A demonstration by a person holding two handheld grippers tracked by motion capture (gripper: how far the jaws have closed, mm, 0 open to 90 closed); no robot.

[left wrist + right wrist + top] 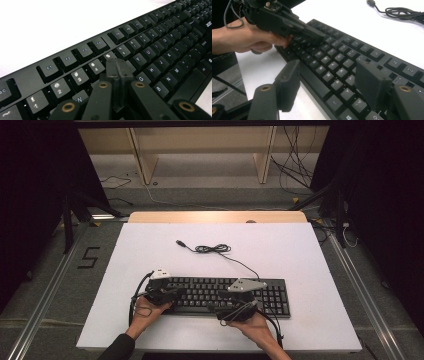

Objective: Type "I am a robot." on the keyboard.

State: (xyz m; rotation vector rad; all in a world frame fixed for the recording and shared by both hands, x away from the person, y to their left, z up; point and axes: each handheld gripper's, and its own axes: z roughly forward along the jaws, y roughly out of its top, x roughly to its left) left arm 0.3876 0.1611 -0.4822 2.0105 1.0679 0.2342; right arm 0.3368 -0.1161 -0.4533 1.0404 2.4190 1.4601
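On the white worktop [150,250], toward six o'clock, lies the black keyboard [225,295]. The left tool [117,72], jaws pressed together and holding nothing, rests its tips on the keys. The right tool [329,82] hangs wide open, empty, over the keyboard's near edge.

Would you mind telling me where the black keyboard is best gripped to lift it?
Probably by the thin front edge of the keyboard, coming in level from the person's side. It lies flat on the white table, so only the edges offer a pinch, and the open right gripper already straddles that edge.
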